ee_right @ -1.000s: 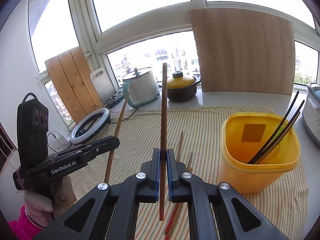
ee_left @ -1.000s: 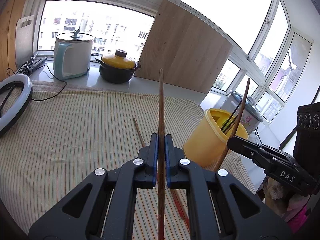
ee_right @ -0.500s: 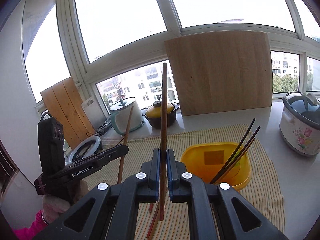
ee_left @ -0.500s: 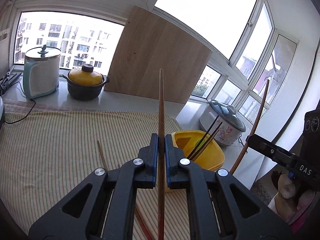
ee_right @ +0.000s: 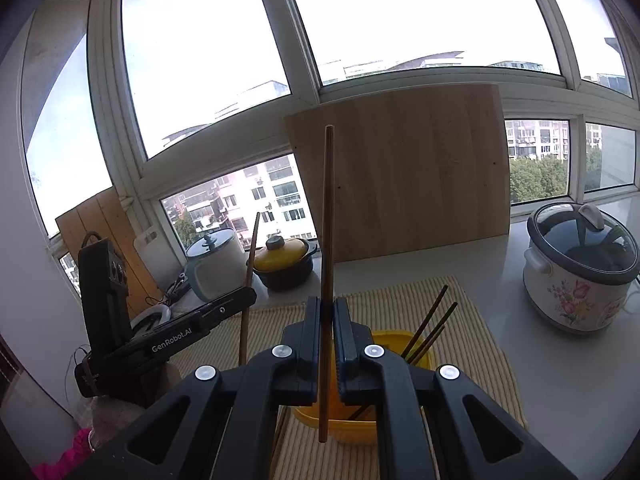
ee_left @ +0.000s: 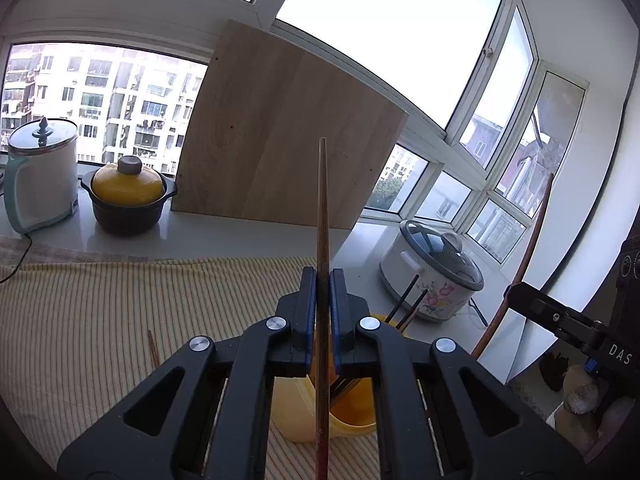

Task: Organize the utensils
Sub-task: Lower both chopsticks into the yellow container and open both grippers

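Note:
My left gripper (ee_left: 322, 280) is shut on a brown wooden chopstick (ee_left: 322, 208) held upright above the yellow tub (ee_left: 296, 412). My right gripper (ee_right: 327, 312) is shut on another brown chopstick (ee_right: 328, 208), also upright, its lower end over the yellow tub (ee_right: 396, 428). Three dark chopsticks (ee_right: 430, 330) lean in the tub. One more chopstick (ee_left: 153, 350) lies on the striped cloth (ee_left: 100, 312). The right gripper shows in the left wrist view (ee_left: 560, 320), and the left gripper in the right wrist view (ee_right: 192, 324).
A floral rice cooker (ee_right: 580, 272) stands right of the tub. A wooden board (ee_right: 404, 176) leans on the window. A yellow-lidded pot (ee_left: 128, 196) and a white kettle (ee_left: 40, 176) sit on the sill. A ring light (ee_right: 150, 316) lies far left.
Both grippers have risen and swung toward the yellow tub, each still holding its chopstick upright. The tub now sits right under both grippers.

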A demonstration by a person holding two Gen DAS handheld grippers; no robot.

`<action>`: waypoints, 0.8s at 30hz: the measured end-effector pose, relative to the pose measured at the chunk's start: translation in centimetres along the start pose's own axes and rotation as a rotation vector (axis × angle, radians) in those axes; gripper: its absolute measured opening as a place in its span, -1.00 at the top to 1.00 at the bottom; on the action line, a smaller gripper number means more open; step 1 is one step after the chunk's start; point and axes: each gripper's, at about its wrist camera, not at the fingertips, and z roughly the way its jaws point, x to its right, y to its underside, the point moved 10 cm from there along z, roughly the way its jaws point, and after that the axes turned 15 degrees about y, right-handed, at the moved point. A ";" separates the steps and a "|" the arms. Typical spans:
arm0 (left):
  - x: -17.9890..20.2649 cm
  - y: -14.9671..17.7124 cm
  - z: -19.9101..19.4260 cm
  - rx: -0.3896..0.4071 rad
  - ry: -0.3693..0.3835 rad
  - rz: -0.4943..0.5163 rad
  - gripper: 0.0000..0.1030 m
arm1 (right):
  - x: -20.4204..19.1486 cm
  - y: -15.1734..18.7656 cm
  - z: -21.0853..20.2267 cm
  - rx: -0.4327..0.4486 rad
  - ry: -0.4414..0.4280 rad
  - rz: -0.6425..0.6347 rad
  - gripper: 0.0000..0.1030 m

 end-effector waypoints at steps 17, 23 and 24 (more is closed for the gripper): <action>0.2 -0.9 5.5 -0.021 0.005 -0.014 0.92 | 4.0 -0.4 3.6 -0.011 0.086 0.057 0.93; -0.7 -0.6 6.5 -0.014 -0.006 -0.029 0.92 | 4.3 1.2 5.1 -0.054 0.084 0.074 0.92; -0.8 -0.5 6.6 -0.013 -0.008 -0.030 0.92 | 4.3 1.5 5.2 -0.060 0.083 0.072 0.92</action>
